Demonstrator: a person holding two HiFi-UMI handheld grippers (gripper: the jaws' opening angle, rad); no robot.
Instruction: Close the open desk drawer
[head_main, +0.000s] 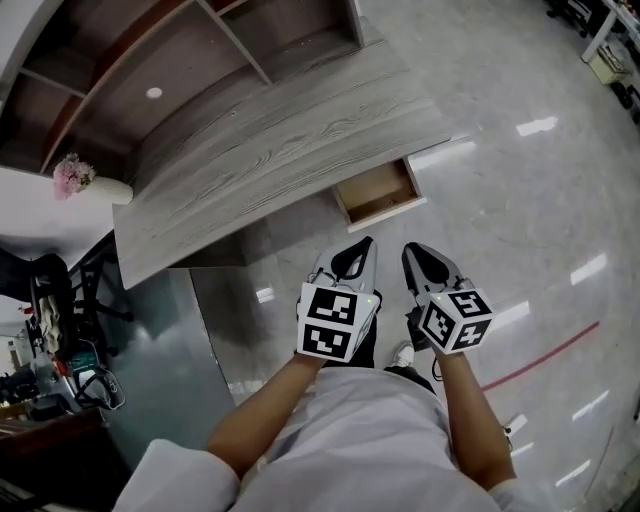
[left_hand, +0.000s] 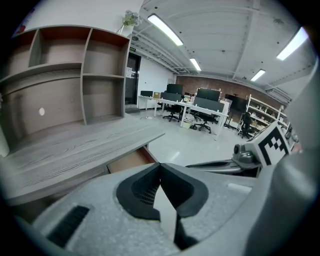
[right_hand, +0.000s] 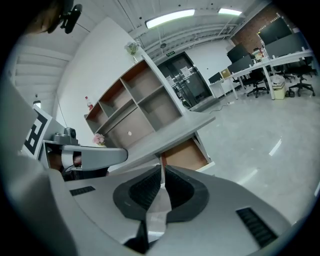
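The grey wood-grain desk (head_main: 270, 150) has one drawer (head_main: 380, 192) pulled out at its right end, with an empty brown inside. Both grippers hang side by side over the glossy floor, short of the drawer's front and apart from it. My left gripper (head_main: 365, 243) is shut with nothing in it, and so is my right gripper (head_main: 410, 250). In the left gripper view the jaw tips (left_hand: 160, 165) meet, with the drawer (left_hand: 131, 160) beyond them. In the right gripper view the tips (right_hand: 162, 167) meet just below the drawer (right_hand: 186, 154).
An open shelf unit (head_main: 200, 40) stands along the desk's far side. A vase of pink flowers (head_main: 73, 175) stands at the desk's left end. A chair and clutter (head_main: 60, 300) sit at the left. A red line (head_main: 545, 355) crosses the floor. Office desks and chairs (left_hand: 200, 107) stand far off.
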